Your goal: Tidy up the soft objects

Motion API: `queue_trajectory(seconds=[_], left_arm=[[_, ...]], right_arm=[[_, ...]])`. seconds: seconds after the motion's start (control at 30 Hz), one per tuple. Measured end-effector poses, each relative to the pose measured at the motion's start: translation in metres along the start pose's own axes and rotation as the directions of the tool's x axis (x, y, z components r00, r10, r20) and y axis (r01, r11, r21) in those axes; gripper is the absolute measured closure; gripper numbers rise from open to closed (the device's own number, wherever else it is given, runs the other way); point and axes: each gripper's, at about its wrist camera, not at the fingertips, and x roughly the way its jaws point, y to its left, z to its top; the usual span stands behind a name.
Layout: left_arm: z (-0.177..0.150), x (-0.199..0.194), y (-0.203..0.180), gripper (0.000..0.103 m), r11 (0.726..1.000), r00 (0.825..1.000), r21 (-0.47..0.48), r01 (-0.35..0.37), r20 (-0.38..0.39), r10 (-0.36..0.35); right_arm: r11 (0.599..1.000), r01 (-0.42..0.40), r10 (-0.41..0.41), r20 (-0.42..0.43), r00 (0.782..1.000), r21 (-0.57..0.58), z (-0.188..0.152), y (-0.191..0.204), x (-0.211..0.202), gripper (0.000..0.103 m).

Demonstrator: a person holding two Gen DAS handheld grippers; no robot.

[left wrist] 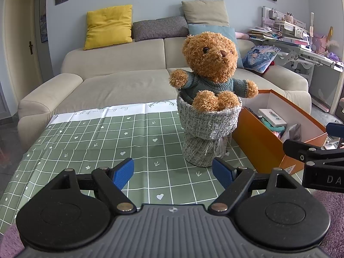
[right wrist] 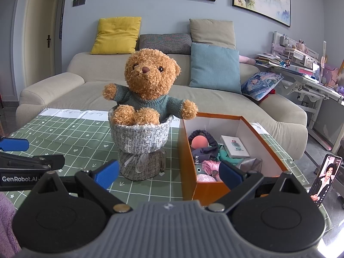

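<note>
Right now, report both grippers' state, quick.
Left gripper: open, holding nothing.
Right gripper: open, holding nothing.

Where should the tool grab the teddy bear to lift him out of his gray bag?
Probably the teddy bear by his sweater-covered chest, just under the head, coming from the front and above. He sits upright in the woven gray bag, so only his top half sticks out, and his soft middle should squeeze easily between the fingers.
</note>
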Motion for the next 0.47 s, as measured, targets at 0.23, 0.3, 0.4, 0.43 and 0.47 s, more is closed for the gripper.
queue_trajectory(seconds=[0.23, 0.3, 0.4, 0.43, 0.47], left_arm=[[-0.0001, -0.0002, -0.0004, 0.006, 1.000, 1.000, 0.003, 0.001, 0.001, -0.001], [-0.0008, -0.0003, 0.0000, 0.006, 1.000, 1.000, 0.009, 0.003, 0.003, -0.003], [-0.0006, -0.0004, 0.0008, 0.007, 1.000, 1.000, 0.010, 0.003, 0.007, -0.003], [-0.0006, -0.0002, 0.0012, 0.006, 1.000, 1.000, 0.009, 0.003, 0.007, -0.003], [-0.0006, -0.0001, 0.0015, 0.006, 1.000, 1.000, 0.009, 0.002, 0.007, -0.002]], right_arm=[[1.000, 0.000, 0.000, -0.001, 1.000, 0.000, 0.0000, 0.0003, -0.0001, 0.006], [1.000, 0.000, 0.000, -0.001, 1.000, 0.000, 0.0001, 0.0001, 0.0001, 0.006], [1.000, -0.001, 0.001, -0.002, 1.000, -0.001, -0.0004, -0.0001, 0.0007, 0.006], [1.000, -0.002, 0.002, -0.002, 1.000, -0.001, -0.0006, 0.0004, 0.0006, 0.006], [1.000, -0.002, 0.002, -0.002, 1.000, -0.001, -0.0006, 0.0003, 0.0007, 0.006]])
